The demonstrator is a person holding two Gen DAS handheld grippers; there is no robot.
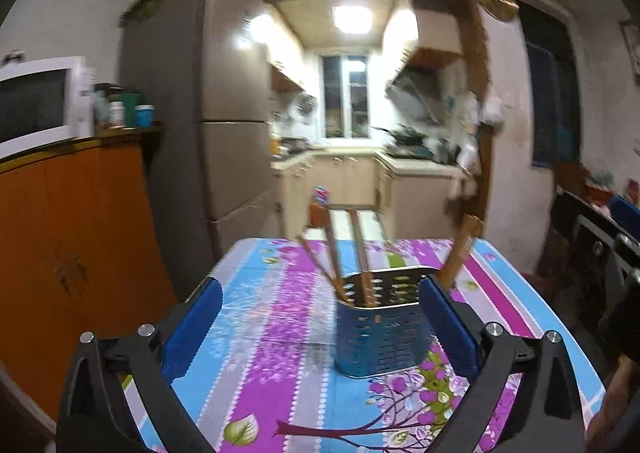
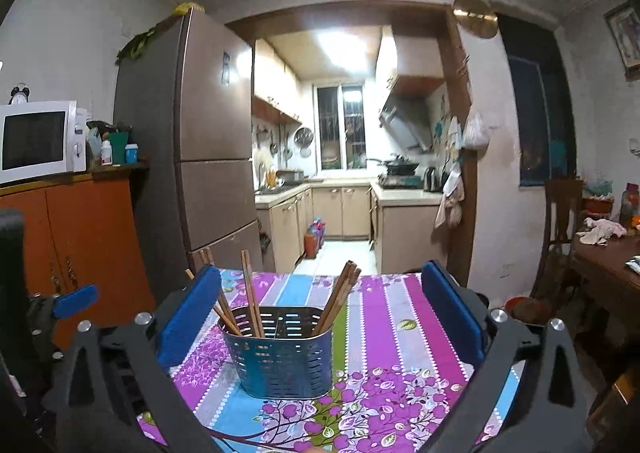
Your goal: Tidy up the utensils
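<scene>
Standing on the floral tablecloth, the perforated metal holder carries wooden chopsticks leaning out of both compartments. Left gripper and right gripper both have jaws spread wide, nothing clamped; the holder sits between the pads of each, no contact discernible. Right wrist view alone shows the left gripper's blue pad at its left edge; left wrist view is motion-blurred.
</scene>
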